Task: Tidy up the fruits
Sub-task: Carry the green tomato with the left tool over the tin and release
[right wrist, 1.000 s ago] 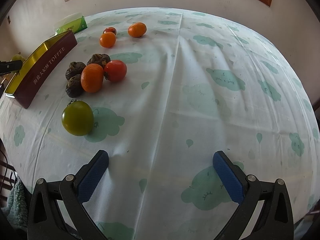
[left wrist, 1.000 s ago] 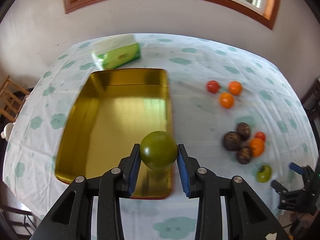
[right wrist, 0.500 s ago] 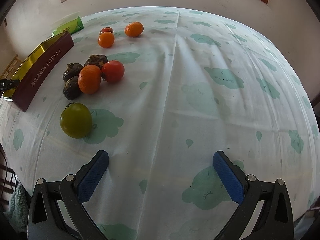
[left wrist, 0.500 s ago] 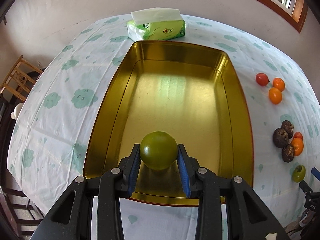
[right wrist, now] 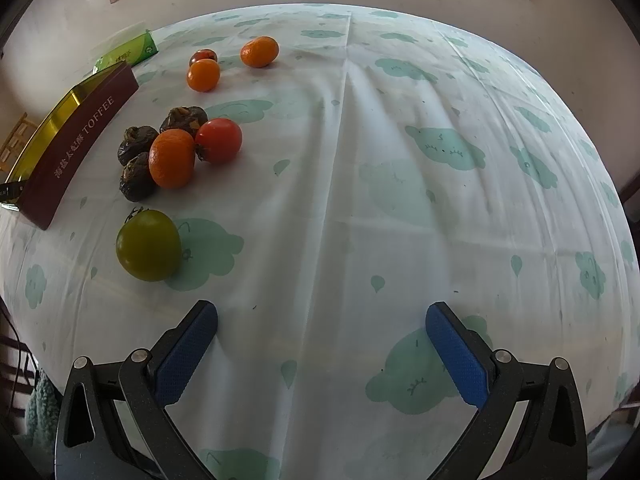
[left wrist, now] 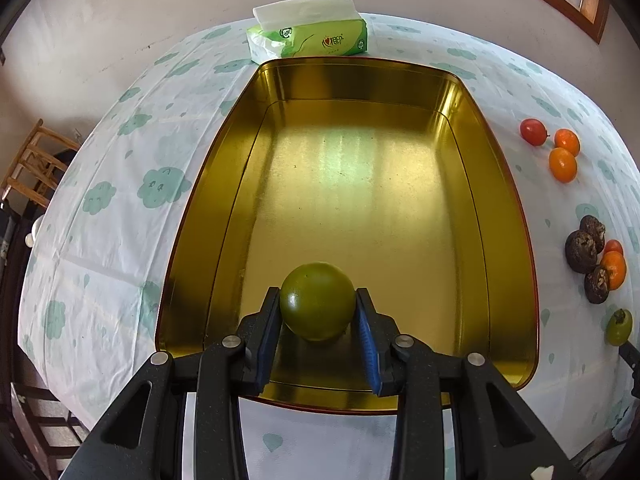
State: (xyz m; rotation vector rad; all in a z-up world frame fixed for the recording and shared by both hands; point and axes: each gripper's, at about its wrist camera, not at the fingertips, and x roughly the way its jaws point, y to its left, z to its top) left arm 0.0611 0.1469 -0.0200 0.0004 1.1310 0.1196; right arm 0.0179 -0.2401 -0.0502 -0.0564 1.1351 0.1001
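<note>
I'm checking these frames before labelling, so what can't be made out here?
- Left wrist view: whether the green tomato touches the tin floor; the left gripper hides its underside.
- Right wrist view: the tin's inside; its wall hides it.
- Right wrist view: the tissue pack, partly behind the tin.

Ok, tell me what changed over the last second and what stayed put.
The left gripper carried the green tomato from the gold tin's near right corner to over its near end, and the tin now fills the view. The grip never loosened. The right gripper stayed open, drifting slightly, and the fruits on the tablecloth did not move.
</note>
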